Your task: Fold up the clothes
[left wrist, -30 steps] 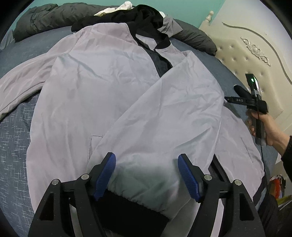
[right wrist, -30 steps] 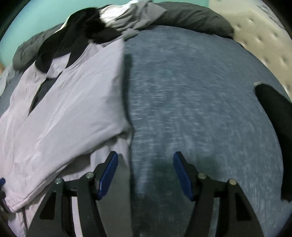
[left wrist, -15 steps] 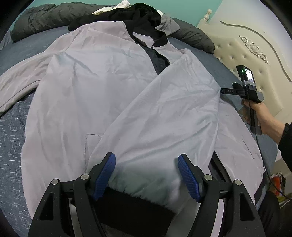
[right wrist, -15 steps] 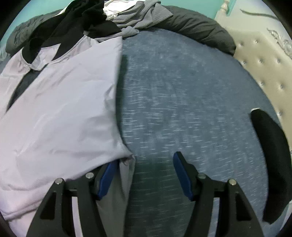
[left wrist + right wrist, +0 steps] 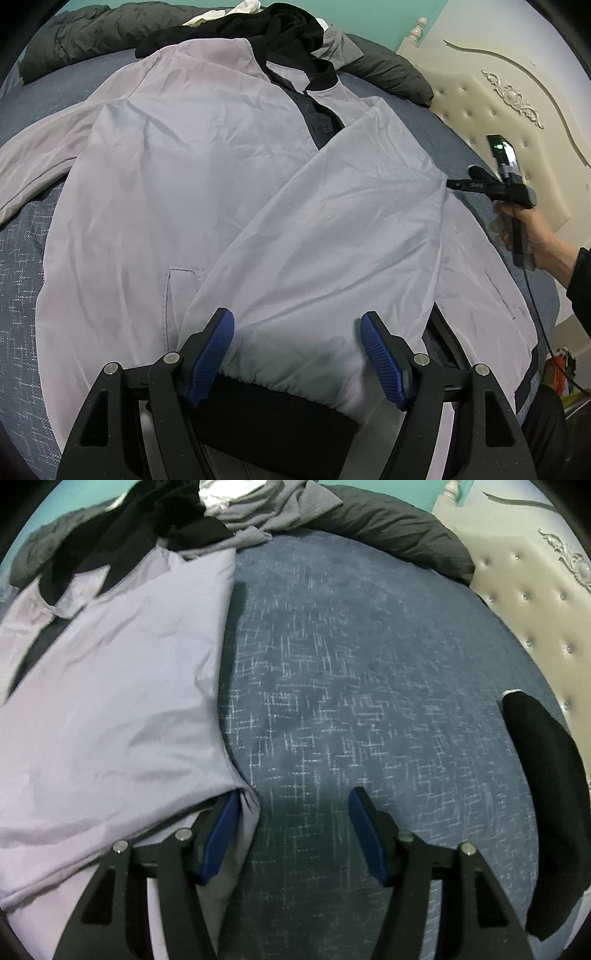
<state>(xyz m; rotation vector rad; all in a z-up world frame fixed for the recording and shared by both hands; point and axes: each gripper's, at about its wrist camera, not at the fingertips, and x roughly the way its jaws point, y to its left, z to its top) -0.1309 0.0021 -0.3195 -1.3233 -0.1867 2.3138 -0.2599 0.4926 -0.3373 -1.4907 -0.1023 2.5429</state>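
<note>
A pale lilac jacket (image 5: 184, 192) with a black collar lies spread, front up, on the blue bedspread (image 5: 369, 664). One sleeve is folded slantwise across its front. That sleeve's black cuff (image 5: 273, 417) lies between the blue pads of my left gripper (image 5: 297, 315), which stands open just over it. My right gripper (image 5: 295, 795) is open too. Its left pad (image 5: 221, 834) touches the corner of the jacket's folded shoulder edge (image 5: 236, 782), and only bedspread shows between the jaws. In the left wrist view the right gripper (image 5: 465, 181), held by a hand (image 5: 532, 232), points at that same fold.
A heap of black, grey and white clothes (image 5: 288, 29) and a dark padded quilt (image 5: 388, 70) lie at the far end of the bed. A cream tufted headboard (image 5: 517, 110) runs along the right. A black garment (image 5: 543, 775) rests near it.
The right gripper has moved sideways to the jacket's folded shoulder edge, so the fold corner now meets its left pad. The left gripper has stayed over the cuff.
</note>
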